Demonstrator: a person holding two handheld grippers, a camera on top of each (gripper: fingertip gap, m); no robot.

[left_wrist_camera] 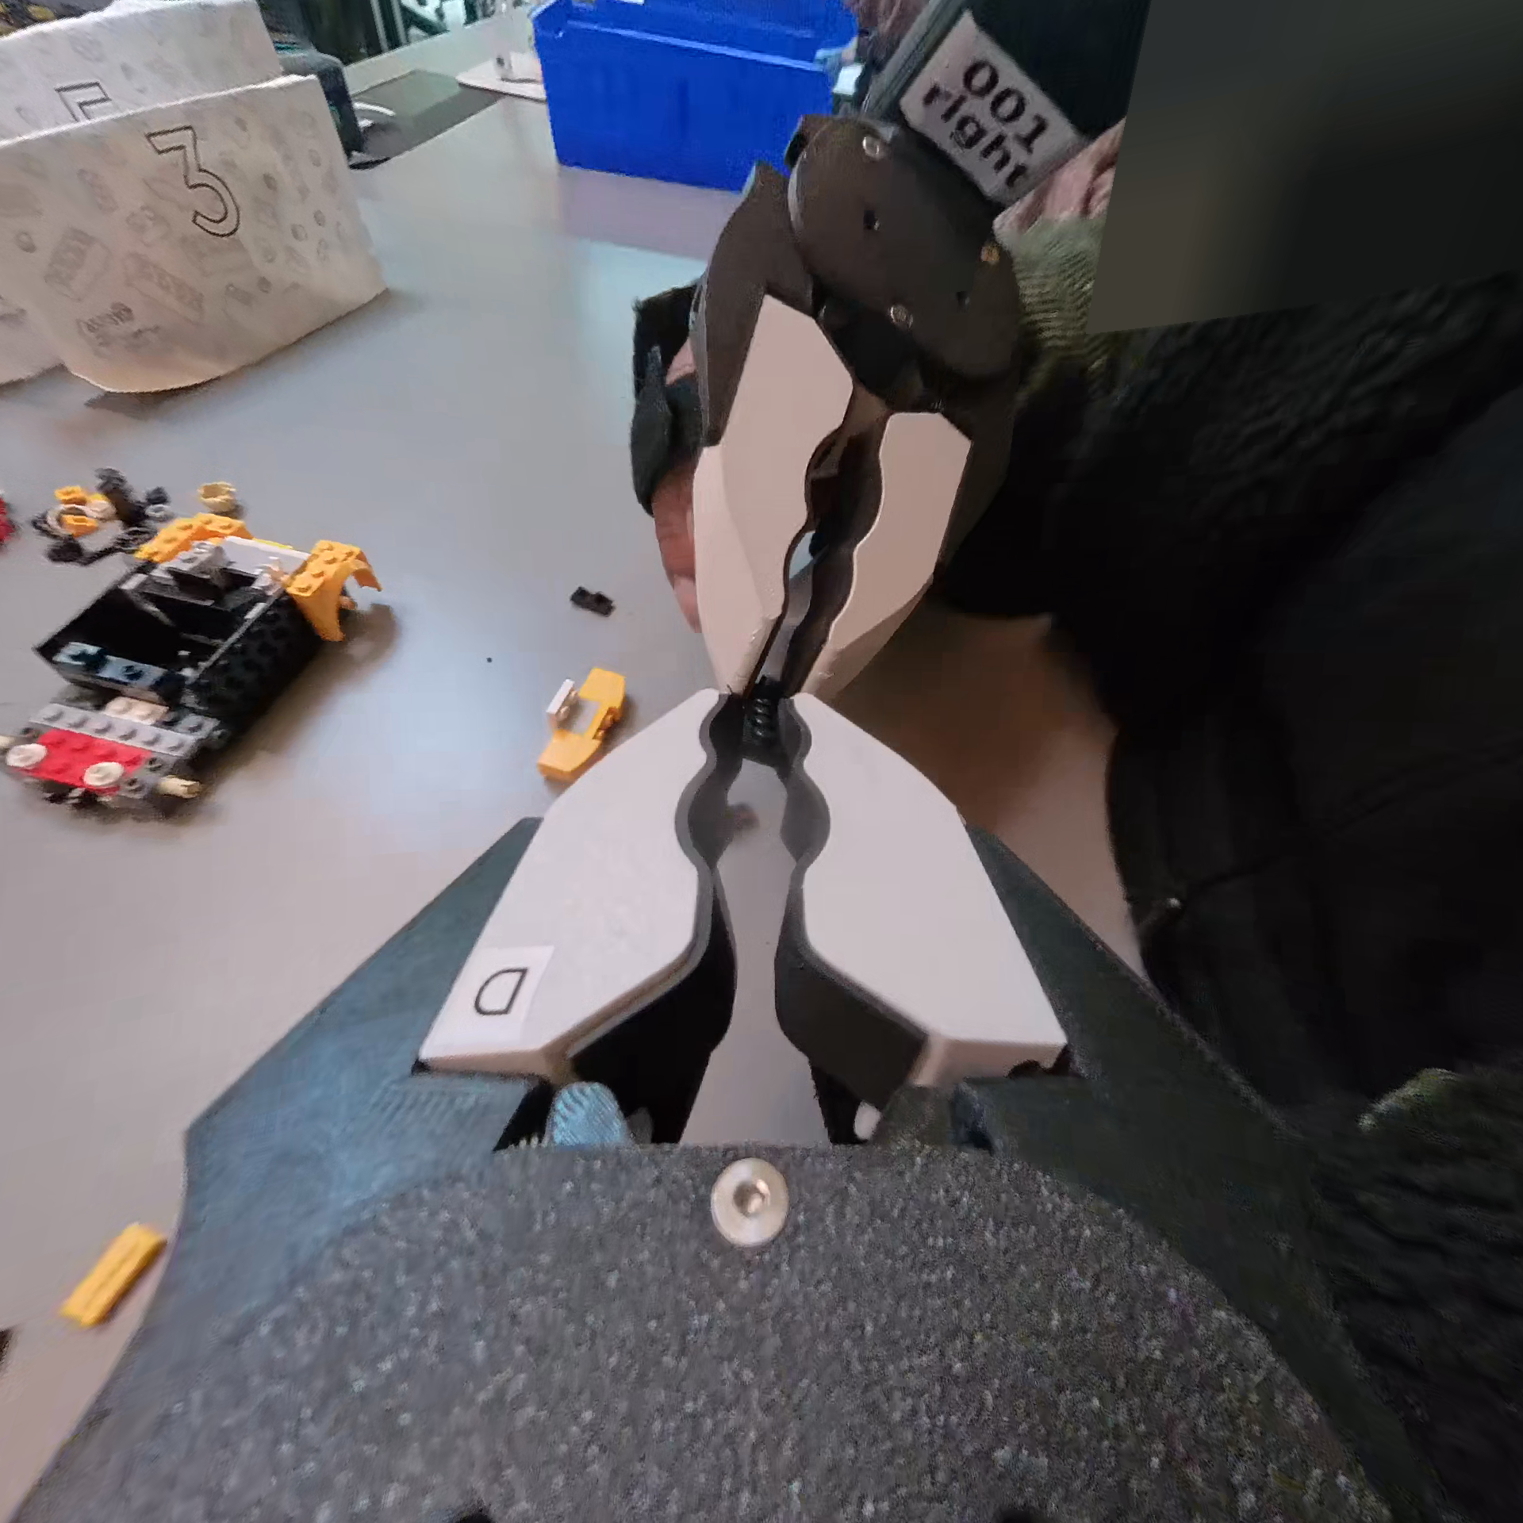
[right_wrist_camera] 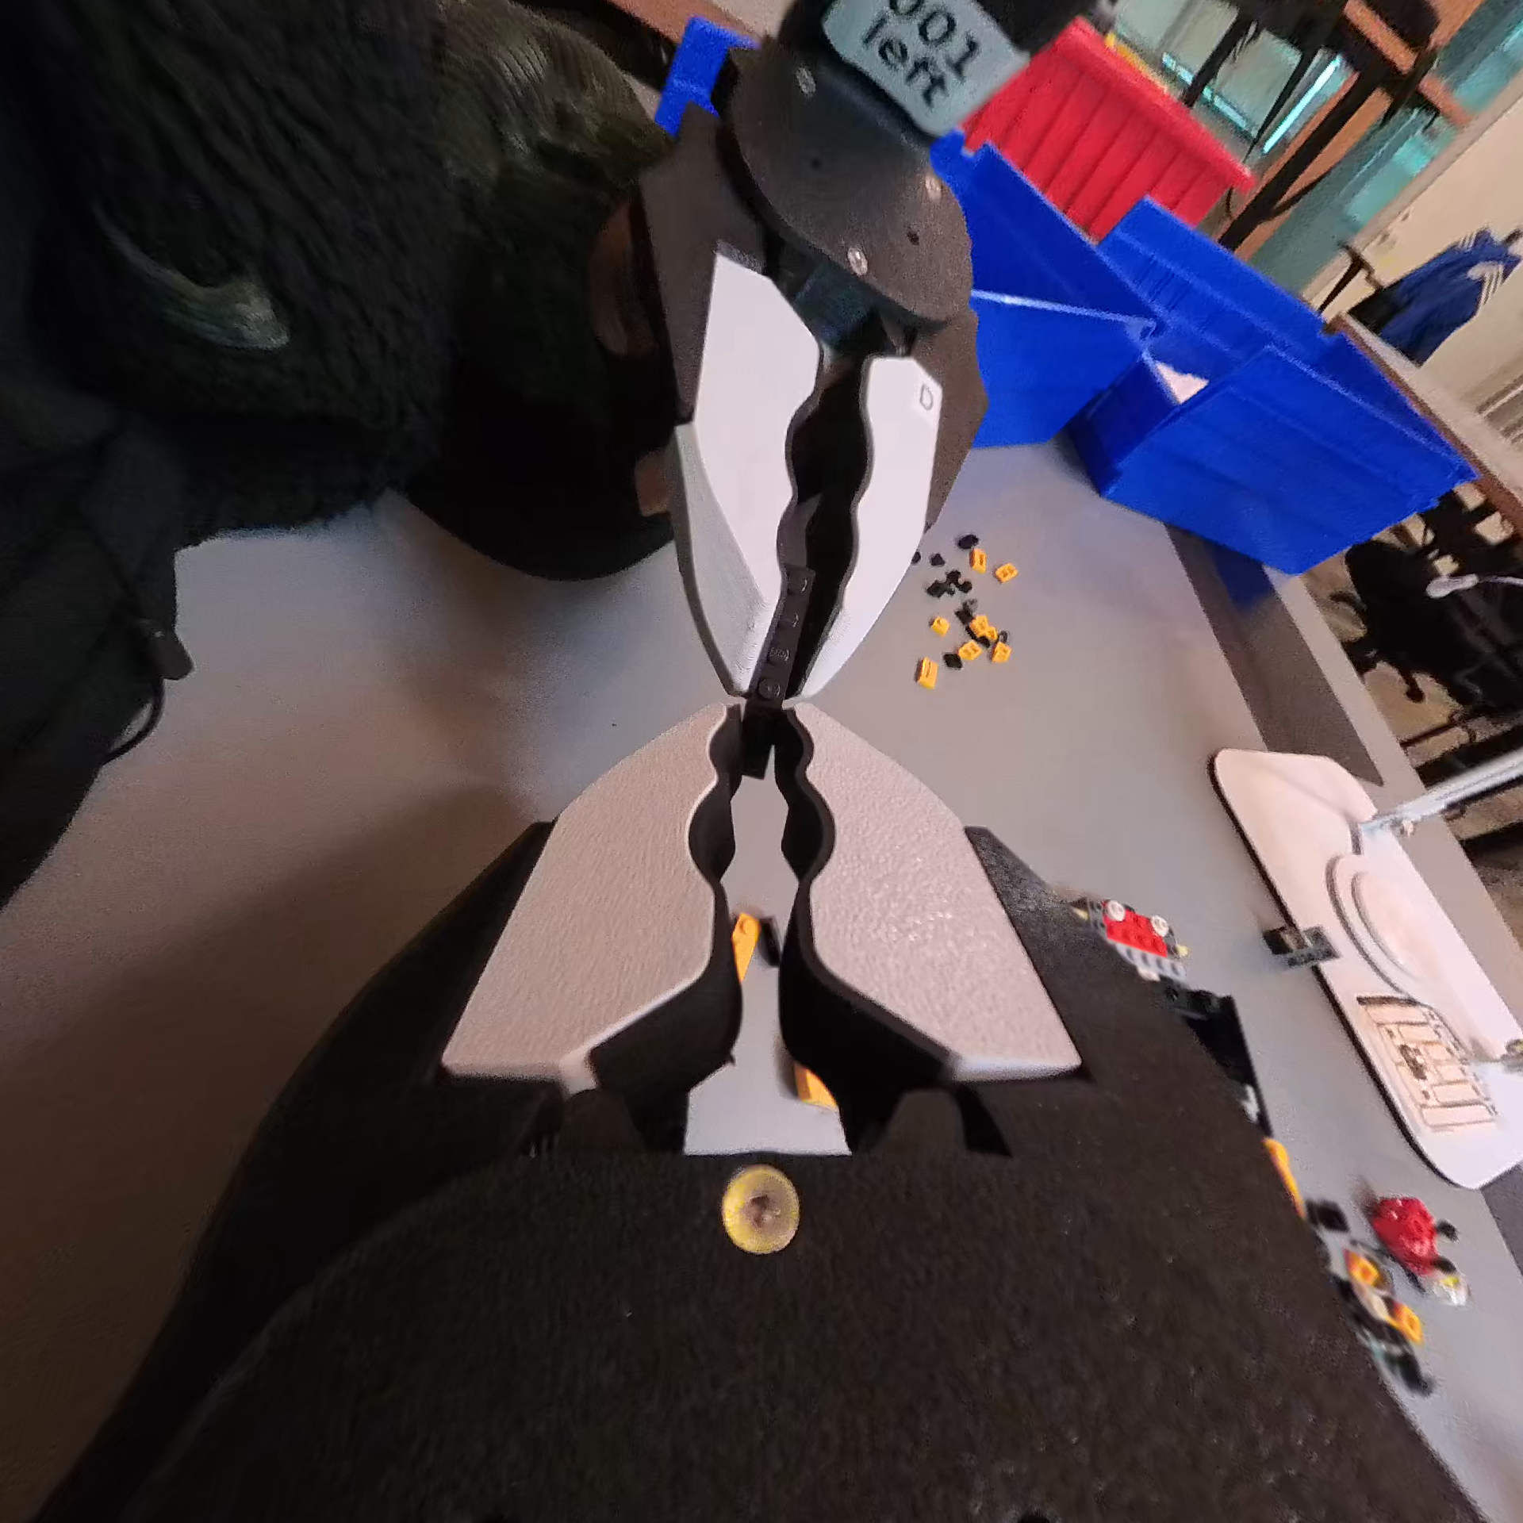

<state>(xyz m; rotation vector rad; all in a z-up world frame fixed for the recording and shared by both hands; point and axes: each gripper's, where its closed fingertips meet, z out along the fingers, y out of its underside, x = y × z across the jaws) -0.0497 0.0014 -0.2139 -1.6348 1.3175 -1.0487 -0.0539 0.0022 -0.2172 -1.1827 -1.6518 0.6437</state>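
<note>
Gripping: left claw (left_wrist_camera: 758,700) and right claw (right_wrist_camera: 762,717) both clenching one long black studded brick plate (right_wrist_camera: 787,626), tip to tip above desk (left_wrist_camera: 461,428).
Handling: seeming light, stiff, thin, slippery; pinching flat faces near ends.

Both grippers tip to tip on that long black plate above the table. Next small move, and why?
Probably open one gripper: the left gripper and right gripper both pinch the same black studded plate in the air, so neither can carry it away alone.

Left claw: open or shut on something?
Shut: the left claw grips a thin black studded strip between its fingertips; the right claw pinches the strip's other end, above the table.
</note>
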